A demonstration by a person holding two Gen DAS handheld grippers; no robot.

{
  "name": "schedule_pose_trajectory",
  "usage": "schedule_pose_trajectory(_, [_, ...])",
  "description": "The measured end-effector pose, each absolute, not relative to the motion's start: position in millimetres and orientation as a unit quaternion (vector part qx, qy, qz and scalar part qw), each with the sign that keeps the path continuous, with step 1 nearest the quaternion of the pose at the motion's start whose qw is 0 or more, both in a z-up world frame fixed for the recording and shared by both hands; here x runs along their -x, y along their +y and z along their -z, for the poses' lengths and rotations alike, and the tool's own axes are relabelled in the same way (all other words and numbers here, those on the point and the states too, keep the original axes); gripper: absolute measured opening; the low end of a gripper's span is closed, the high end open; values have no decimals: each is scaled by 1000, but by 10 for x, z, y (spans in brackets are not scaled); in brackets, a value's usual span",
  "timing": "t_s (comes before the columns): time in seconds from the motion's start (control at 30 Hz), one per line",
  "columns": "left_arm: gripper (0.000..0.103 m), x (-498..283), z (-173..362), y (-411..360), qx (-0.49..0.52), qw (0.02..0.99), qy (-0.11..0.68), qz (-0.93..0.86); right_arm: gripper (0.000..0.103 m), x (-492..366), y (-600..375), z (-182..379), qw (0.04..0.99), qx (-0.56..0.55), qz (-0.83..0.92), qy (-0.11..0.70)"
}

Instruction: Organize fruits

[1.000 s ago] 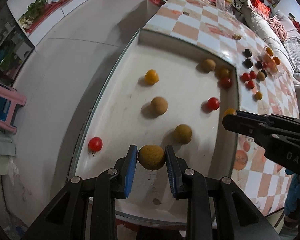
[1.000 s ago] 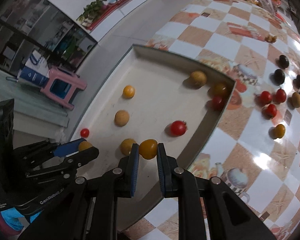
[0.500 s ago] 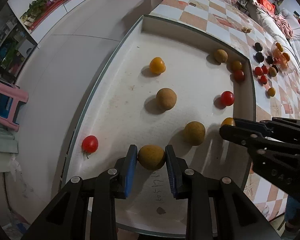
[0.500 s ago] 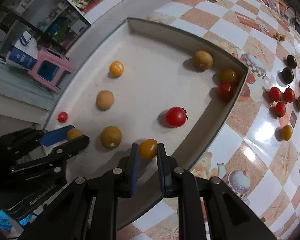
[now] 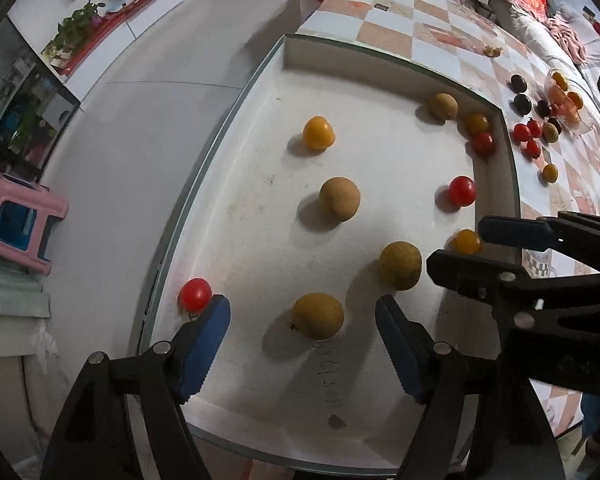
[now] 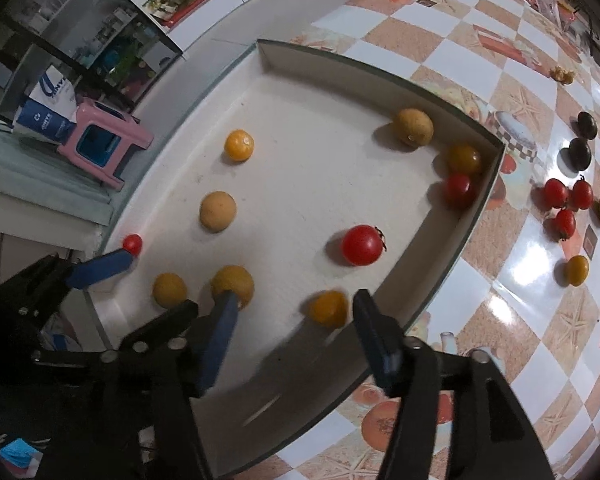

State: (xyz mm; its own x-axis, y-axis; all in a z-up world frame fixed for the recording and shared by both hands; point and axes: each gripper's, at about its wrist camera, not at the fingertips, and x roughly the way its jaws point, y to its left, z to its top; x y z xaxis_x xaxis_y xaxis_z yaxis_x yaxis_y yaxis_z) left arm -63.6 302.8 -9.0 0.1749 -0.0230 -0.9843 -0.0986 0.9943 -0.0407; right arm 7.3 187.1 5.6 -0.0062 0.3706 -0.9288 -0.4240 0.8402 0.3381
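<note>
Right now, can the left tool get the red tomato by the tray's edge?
Probably yes. The left tool is open, and the red tomato sits bare beside its blue finger, nothing between them.

Blurred: small orange fruit (image 6: 327, 307) near tray wall (image 6: 452, 236). Partly hidden behind blue pad (image 5: 204, 344): red tomato (image 5: 195, 294).

The left gripper (image 5: 302, 344) points straight down, its blue-padded fingers (image 5: 204, 340) spread wide after just opening, pressing on nothing. The right gripper (image 6: 294, 334) tilts steeply downward beside it, fingers (image 6: 374, 338) likewise just opened, gripping nothing.
</note>
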Motion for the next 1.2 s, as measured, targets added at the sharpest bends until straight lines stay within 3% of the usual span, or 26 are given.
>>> schedule_pose_trajectory(0.1, [76,606,71,3032,50,763,644,-27,80,-90,1854,-154,704,5,-285,651])
schedule_pose_trajectory(0.2, [76,590,67,3027,59,754,653,-24,83,-98,1847,-280,708,5,-286,645])
schedule_pose_trajectory(0.27, [90,573,56,3022,62,751,657,-23,86,-102,1828,-333,711,12,-280,644])
schedule_pose_trajectory(0.3, [103,566,44,3021,62,752,656,-24,89,-112,1814,-364,712,15,-276,645])
schedule_pose_trajectory(0.37, [103,553,4,3007,61,755,653,-23,97,-133,1790,-394,713,18,-267,648])
schedule_pose_trajectory(0.53, [103,513,-31,2982,51,749,660,-25,98,-108,1763,-445,714,21,-250,654])
schedule_pose_trajectory(0.6, [103,495,-34,2964,52,749,660,-26,103,-119,1737,-459,715,24,-243,655])
schedule_pose_trajectory(1.2, [103,468,-104,2728,13,747,665,-22,103,-146,1611,-425,710,24,-212,671])
